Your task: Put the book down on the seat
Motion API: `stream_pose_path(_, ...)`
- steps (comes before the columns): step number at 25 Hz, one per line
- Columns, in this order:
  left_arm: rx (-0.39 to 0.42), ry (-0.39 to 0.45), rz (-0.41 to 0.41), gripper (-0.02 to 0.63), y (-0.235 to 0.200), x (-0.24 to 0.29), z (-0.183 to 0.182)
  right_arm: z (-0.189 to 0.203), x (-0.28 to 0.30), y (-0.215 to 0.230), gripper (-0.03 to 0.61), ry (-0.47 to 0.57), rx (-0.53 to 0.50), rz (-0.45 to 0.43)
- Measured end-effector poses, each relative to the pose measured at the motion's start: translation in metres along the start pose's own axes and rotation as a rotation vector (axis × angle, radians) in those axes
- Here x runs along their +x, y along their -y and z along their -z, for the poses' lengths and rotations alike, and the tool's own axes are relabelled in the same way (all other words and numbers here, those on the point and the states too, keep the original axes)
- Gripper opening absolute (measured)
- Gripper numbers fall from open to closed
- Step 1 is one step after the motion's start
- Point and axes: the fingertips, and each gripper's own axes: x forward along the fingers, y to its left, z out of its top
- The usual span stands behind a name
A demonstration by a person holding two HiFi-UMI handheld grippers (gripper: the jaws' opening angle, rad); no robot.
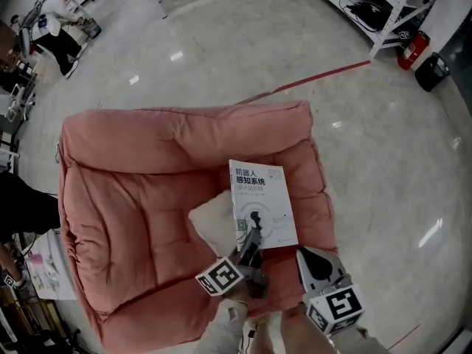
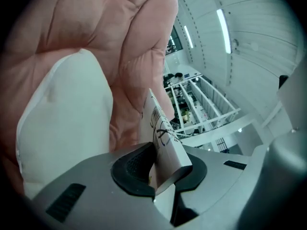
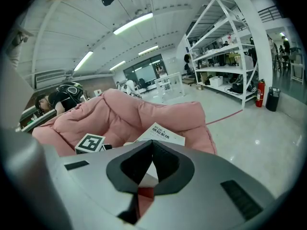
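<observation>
A white book (image 1: 262, 198) with dark print on its cover lies face up over the right part of the pink padded seat (image 1: 147, 168), partly over a white pillow (image 1: 214, 223). My left gripper (image 1: 253, 243) is shut on the book's near edge. In the left gripper view its black pads (image 2: 132, 164) pinch the book (image 2: 163, 128) by a corner, beside the pillow (image 2: 62, 114). Whether the book rests on the cushion I cannot tell. My right gripper (image 1: 302, 251) hangs at the seat's front right corner, shut and holding nothing. Its view (image 3: 152, 145) looks over the book (image 3: 160, 134) and seat (image 3: 129, 114).
The seat stands on a glossy grey floor with a red line (image 1: 324, 76) behind it. At the back right are white shelving (image 1: 398, 13), a red fire extinguisher (image 1: 413, 50) and a black bin (image 1: 431, 72). A person (image 1: 59, 17) sits far back left. Papers (image 1: 44, 264) lie left of the seat.
</observation>
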Motion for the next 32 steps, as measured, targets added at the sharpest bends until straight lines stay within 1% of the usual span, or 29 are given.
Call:
stream_pose_path(3, 0.001, -0.014, -0.045, 0.054, -0.020, 0.010, 0.004, 0.003, 0.007, 0.006, 0.005, -0.003, 0.012, 0.003)
stream_pose_path(7, -0.016, -0.009, -0.108, 0.055, -0.042, 0.015, 0.006, 0.009, 0.011, 0.010, 0.006, -0.013, 0.022, 0.005)
stream_pose_path(9, -0.012, -0.019, -0.145, 0.060, -0.049, 0.015, 0.009, 0.011, 0.010, 0.010, 0.006, -0.021, 0.026, 0.006)
stream_pose_path(11, -0.001, -0.042, -0.156, 0.066, -0.049, 0.016, 0.013, 0.012, 0.009, 0.010, 0.005, -0.027, 0.028, 0.007)
stream_pose_path(12, 0.002, -0.058, -0.149, 0.087, -0.046, 0.017, 0.016, 0.012, 0.009, 0.009, 0.005, -0.028, 0.028, 0.007)
stream_pose_path(13, 0.003, -0.075, -0.137, 0.130, -0.043, 0.017, 0.019, 0.012, 0.010, 0.007, 0.005, -0.028, 0.028, 0.004)
stream_pose_path(14, 0.000, -0.091, -0.129, 0.187, -0.040, 0.017, 0.022, 0.011, 0.010, 0.004, 0.005, -0.028, 0.026, 0.001)
stream_pose_path(15, -0.004, -0.105, -0.128, 0.228, -0.038, 0.015, 0.025, 0.010, 0.010, 0.001, 0.005, -0.027, 0.023, -0.002)
stream_pose_path(17, -0.017, -0.113, -0.146, 0.277, -0.036, 0.007, 0.028, 0.006, 0.009, -0.005, 0.006, -0.020, 0.016, -0.010)
stream_pose_path(19, -0.040, -0.094, -0.171, 0.295, -0.035, -0.007, 0.025, 0.001, 0.006, -0.012, 0.005, -0.012, 0.010, -0.016)
stream_pose_path(21, -0.055, -0.080, -0.180, 0.295, -0.031, -0.023, 0.022, -0.002, 0.000, -0.020, 0.005, -0.007, 0.007, -0.020)
stream_pose_path(22, -0.049, -0.082, -0.177, 0.295, -0.026, -0.031, 0.021, -0.003, -0.003, -0.024, 0.006, -0.006, 0.006, -0.022)
stream_pose_path(25, 0.012, -0.104, -0.140, 0.281, -0.001, -0.051, 0.023, -0.007, -0.014, -0.036, 0.005, 0.001, -0.007, -0.028)
stream_pose_path(29, 0.110, -0.126, -0.078, 0.212, 0.039, -0.083, 0.030, -0.008, -0.034, -0.050, 0.005, 0.011, -0.033, -0.035)
stream_pose_path(32, 0.185, -0.134, -0.017, 0.104, 0.075, -0.113, 0.039, -0.003, -0.054, -0.061, 0.006, 0.003, -0.042, -0.040)
